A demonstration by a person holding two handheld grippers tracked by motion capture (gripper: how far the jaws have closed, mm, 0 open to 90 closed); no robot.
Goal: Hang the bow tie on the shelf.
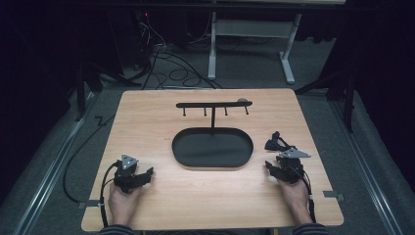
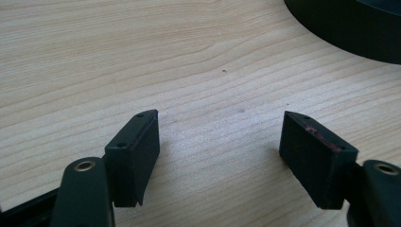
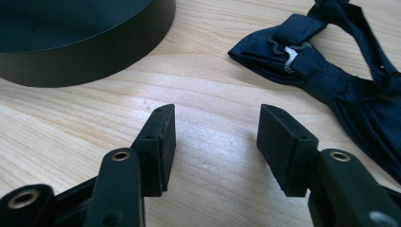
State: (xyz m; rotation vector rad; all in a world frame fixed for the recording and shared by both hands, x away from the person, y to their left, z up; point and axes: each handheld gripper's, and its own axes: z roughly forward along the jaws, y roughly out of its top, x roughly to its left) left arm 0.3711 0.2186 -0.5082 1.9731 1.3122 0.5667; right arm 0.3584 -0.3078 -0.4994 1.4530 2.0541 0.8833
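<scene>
A black oval base (image 1: pixel 195 156) sits mid-table, and a thin post rises from its back to a horizontal bar (image 1: pixel 214 104) with several short pegs. To the base's right lies a dark navy bow tie (image 1: pixel 275 142) on the wood; the right gripper view has it ahead and to the right (image 3: pixel 321 71) with a small metal clasp. My right gripper (image 1: pixel 278 161) rests just short of it, open (image 3: pixel 215 137), with bare table between the pads. At the lower left my left gripper (image 1: pixel 147 174) rests open (image 2: pixel 220 142), holding nothing.
The wooden table (image 1: pixel 147 117) has bare wood around the base. The base's rim shows at the top right of the left gripper view (image 2: pixel 350 28) and the top left of the right gripper view (image 3: pixel 85 42). Cables and a metal frame (image 1: pixel 252 29) lie beyond the far edge.
</scene>
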